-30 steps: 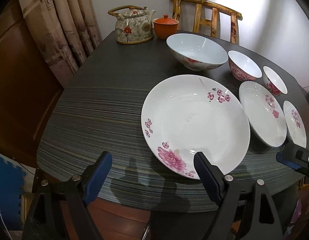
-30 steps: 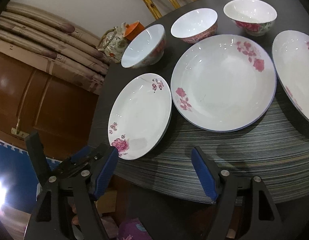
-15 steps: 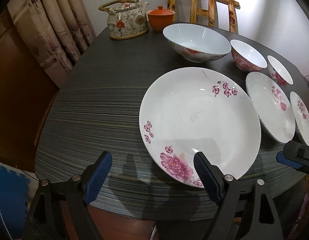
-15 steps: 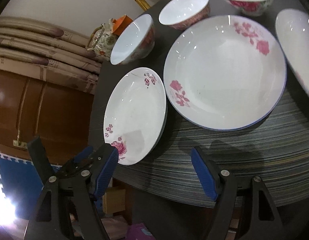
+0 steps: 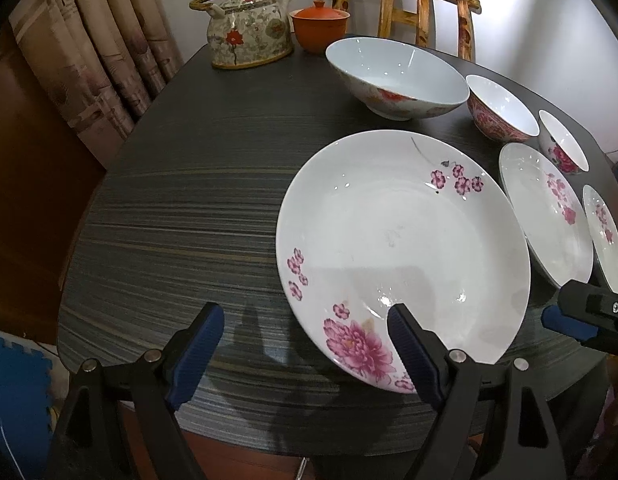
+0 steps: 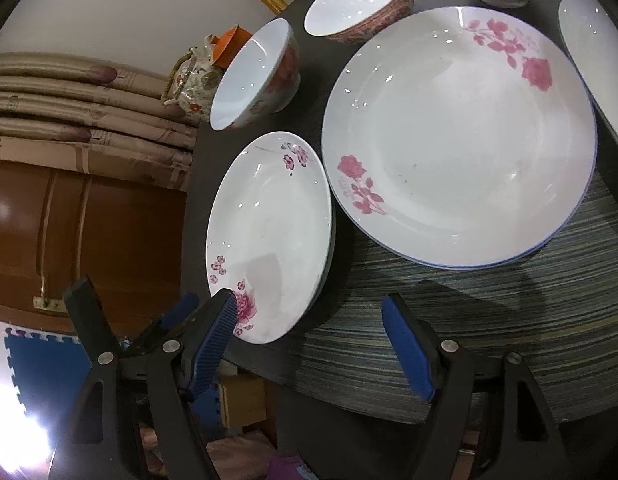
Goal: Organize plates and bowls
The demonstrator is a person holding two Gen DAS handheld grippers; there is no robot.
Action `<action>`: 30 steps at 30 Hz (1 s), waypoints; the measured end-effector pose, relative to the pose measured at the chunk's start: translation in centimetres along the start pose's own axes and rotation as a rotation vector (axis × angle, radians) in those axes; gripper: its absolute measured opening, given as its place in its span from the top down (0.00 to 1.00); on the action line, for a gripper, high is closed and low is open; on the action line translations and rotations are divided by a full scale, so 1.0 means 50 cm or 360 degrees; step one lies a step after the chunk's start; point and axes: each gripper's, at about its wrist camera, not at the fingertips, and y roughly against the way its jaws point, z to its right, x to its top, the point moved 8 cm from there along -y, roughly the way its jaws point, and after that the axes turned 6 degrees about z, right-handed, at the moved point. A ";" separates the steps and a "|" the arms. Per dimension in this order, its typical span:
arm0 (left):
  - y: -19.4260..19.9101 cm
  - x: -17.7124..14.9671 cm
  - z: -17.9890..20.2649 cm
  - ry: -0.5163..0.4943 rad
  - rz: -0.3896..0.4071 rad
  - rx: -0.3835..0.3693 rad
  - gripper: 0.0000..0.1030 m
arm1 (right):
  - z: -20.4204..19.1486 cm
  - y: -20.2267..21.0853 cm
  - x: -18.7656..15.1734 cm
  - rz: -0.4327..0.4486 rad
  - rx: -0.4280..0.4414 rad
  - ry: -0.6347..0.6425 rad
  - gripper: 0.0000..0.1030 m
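Left tongs: the black left gripper (image 5: 305,344) with blue ribbed pads is spread wide and grasps nothing; its right pad (image 5: 409,348) overlaps the near rim of a plate, though whether it touches the rim is hard to tell through the fisheye.
Right tongs: the black right gripper (image 6: 309,340), also blue-padded, is spread wide and empty, hanging over the near table edge.
Nearest plate: the large white porcelain plate with purple-pink blossoms (image 5: 401,248) lies flat just ahead of the left tongs, to the right of their midline; in the right wrist view it (image 6: 269,236) sits ahead and left, by the left pad.
Rose plate: a wide white plate with pink roses and a thin blue rim (image 6: 457,136) rests ahead of the right tongs, just beside the blossom plate.
Small plate: a smaller white plate (image 5: 605,236) lies right of the rose plate.
Bowls: a big white bowl with red flowers outside (image 5: 397,76), a pink-patterned bowl (image 5: 501,108) and a small floral bowl (image 5: 563,142) stand in a row beyond the plates.
Table: dark striped wooden table (image 5: 181,208).
Far end: floral ceramic teapot with a woven handle (image 5: 249,32), orange lidded cup (image 5: 319,26), wooden chair (image 5: 405,4).
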 end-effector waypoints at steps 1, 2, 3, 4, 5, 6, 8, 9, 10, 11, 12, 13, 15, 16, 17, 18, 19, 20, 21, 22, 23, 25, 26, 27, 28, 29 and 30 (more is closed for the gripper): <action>-0.002 0.000 0.000 -0.0004 0.0001 -0.0001 0.17 | 0.001 -0.003 0.001 -0.0004 0.0009 -0.0014 0.32; -0.003 0.001 0.000 -0.0009 0.0003 -0.0002 0.17 | 0.002 -0.005 0.002 -0.0008 0.0015 -0.0025 0.33; -0.005 0.001 -0.001 -0.0012 0.0003 -0.0001 0.17 | 0.003 -0.008 0.002 -0.0014 0.0016 -0.0034 0.33; -0.007 0.001 -0.002 -0.0011 -0.0003 -0.0006 0.17 | 0.004 -0.011 0.002 -0.0019 0.0020 -0.0044 0.35; -0.010 0.000 -0.002 -0.0010 -0.0006 -0.0016 0.17 | 0.004 -0.014 0.003 -0.0021 0.0026 -0.0055 0.36; -0.012 0.000 -0.002 -0.0010 -0.0008 -0.0021 0.17 | 0.004 -0.016 0.004 -0.0021 0.0027 -0.0059 0.36; -0.018 0.000 0.001 -0.0016 -0.0012 -0.0030 0.17 | 0.003 -0.020 0.005 -0.0024 0.0022 -0.0046 0.38; -0.021 0.001 0.001 -0.0019 -0.0017 -0.0036 0.17 | 0.002 -0.022 0.006 -0.0020 0.0015 -0.0038 0.39; -0.026 0.000 0.002 -0.0023 -0.0027 -0.0045 0.17 | 0.002 -0.025 0.008 -0.0020 0.0010 -0.0034 0.43; -0.029 0.000 0.004 -0.0027 -0.0032 -0.0055 0.17 | 0.002 -0.027 0.009 -0.0023 0.0007 -0.0037 0.48; -0.032 0.000 0.007 -0.0032 -0.0036 -0.0060 0.17 | 0.004 -0.032 0.009 -0.0034 0.0005 -0.0051 0.51; -0.037 0.000 0.008 -0.0037 -0.0043 -0.0065 0.17 | 0.007 -0.037 0.010 -0.0043 -0.0001 -0.0065 0.53; -0.043 -0.002 0.011 -0.0042 -0.0051 -0.0080 0.25 | 0.013 -0.047 0.013 -0.0056 -0.0019 -0.0087 0.54; -0.049 -0.004 0.011 -0.0038 -0.0068 -0.0096 0.32 | 0.015 -0.051 0.015 -0.0057 -0.0022 -0.0093 0.55; -0.054 -0.008 0.012 -0.0019 -0.0088 -0.0135 0.44 | 0.014 -0.054 0.016 -0.0056 -0.0028 -0.0090 0.58; -0.054 -0.006 0.011 0.0014 -0.0082 -0.0174 0.53 | 0.014 -0.057 0.017 -0.0054 -0.0036 -0.0079 0.60; -0.055 -0.006 0.011 0.0042 -0.0087 -0.0211 0.58 | 0.013 -0.059 0.018 -0.0052 -0.0038 -0.0071 0.64; -0.056 -0.004 0.011 0.0070 -0.0091 -0.0250 0.66 | 0.012 -0.061 0.018 -0.0053 -0.0042 -0.0067 0.69; -0.058 -0.002 0.009 0.0098 -0.0096 -0.0282 0.68 | 0.012 -0.065 0.018 -0.0057 -0.0051 -0.0064 0.71; -0.059 -0.002 0.005 0.0105 -0.0096 -0.0286 0.68 | 0.015 -0.070 0.018 -0.0066 -0.0064 -0.0070 0.75; -0.060 -0.002 0.002 0.0112 -0.0090 -0.0289 0.70 | 0.020 -0.075 0.018 -0.0076 -0.0066 -0.0094 0.78; -0.061 -0.001 -0.004 0.0138 -0.0085 -0.0300 0.75 | 0.023 -0.082 0.019 -0.0082 -0.0045 -0.0119 0.82; -0.062 -0.001 -0.014 0.0185 -0.0086 -0.0320 0.77 | 0.019 -0.084 0.020 -0.0077 -0.0042 -0.0105 0.88; -0.062 -0.001 -0.020 0.0215 -0.0089 -0.0334 0.80 | 0.013 -0.085 0.020 -0.0074 -0.0038 -0.0076 0.90; -0.063 -0.001 -0.030 0.0254 -0.0092 -0.0349 0.81 | 0.005 -0.085 0.020 -0.0071 -0.0045 -0.0038 0.89; -0.063 -0.001 -0.034 0.0282 -0.0098 -0.0364 0.82 | -0.001 -0.087 0.020 -0.0066 -0.0075 0.0004 0.89; -0.063 -0.002 -0.040 0.0300 -0.0101 -0.0371 0.83 | -0.005 -0.089 0.021 -0.0062 -0.0089 0.0024 0.89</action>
